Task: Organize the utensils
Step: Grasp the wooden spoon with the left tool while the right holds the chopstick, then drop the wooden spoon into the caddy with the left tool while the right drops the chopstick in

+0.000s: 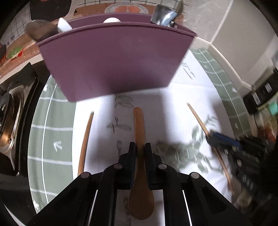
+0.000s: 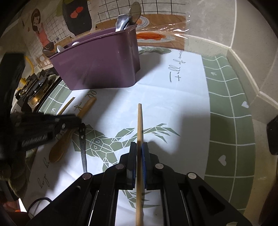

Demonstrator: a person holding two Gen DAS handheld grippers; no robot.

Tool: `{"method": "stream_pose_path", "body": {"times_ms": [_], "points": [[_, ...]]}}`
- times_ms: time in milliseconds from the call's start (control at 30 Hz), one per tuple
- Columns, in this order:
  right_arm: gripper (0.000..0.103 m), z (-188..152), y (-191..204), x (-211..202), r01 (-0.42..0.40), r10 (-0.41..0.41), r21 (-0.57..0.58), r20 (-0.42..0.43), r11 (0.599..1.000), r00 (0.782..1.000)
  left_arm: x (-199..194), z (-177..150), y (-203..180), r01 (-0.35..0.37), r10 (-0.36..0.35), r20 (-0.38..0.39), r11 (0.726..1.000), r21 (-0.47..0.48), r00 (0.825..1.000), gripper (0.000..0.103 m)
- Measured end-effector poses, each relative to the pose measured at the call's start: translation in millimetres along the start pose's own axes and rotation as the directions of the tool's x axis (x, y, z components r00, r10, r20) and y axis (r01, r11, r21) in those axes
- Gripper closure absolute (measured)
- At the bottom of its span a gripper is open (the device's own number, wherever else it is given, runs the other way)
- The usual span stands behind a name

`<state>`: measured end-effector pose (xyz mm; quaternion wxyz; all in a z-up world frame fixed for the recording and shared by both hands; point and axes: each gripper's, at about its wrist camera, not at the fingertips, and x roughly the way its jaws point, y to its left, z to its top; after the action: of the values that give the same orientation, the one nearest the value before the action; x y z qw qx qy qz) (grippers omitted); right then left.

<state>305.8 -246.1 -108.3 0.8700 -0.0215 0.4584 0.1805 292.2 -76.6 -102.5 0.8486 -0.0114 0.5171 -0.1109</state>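
Note:
A purple utensil holder stands on the mat, with metal and white utensils sticking out; it also shows in the right wrist view. My left gripper is shut on a wooden spoon, handle pointing at the holder, bowl toward the camera. My right gripper is shut on a thin wooden chopstick, held above the mat. A second wooden stick lies on the mat to the left. A dark metal utensil lies on the mat near the left gripper.
A white and green printed mat covers the counter. A gas stove sits at the left. A tiled wall with stickers is behind the holder, and a counter rim runs at the right.

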Motion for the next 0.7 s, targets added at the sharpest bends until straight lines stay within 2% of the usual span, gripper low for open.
{"method": "stream_pose_path", "body": {"times_ms": [167,400,600,700], "points": [[0.095,7.7,-1.8,5.3,-0.02,0.02,-0.003,-0.021,1.0,1.0,-9.0,-14.2,4.7,0.006,-0.006,-0.023,1.0,-0.006,1.0,0.093],[0.097,21.7,5.6,14.1,0.0,-0.001,-0.031,-0.033,1.0,0.999,-9.0,-10.9,2.8,-0.007,0.006,-0.033,1.0,-0.009,0.999,0.092],[0.097,11.4,3.2,-2.2,-0.037,0.037,0.007,0.03,0.999,0.999,-4.0,-2.5,-4.1,-0.045,0.046,-0.043,0.999,0.016,0.998,0.092],[0.097,8.6,3.0,-17.5,-0.055,0.054,0.014,0.076,0.998,0.996,-4.5,-3.3,-3.2,-0.038,0.039,-0.032,0.999,0.009,0.999,0.092]]}}
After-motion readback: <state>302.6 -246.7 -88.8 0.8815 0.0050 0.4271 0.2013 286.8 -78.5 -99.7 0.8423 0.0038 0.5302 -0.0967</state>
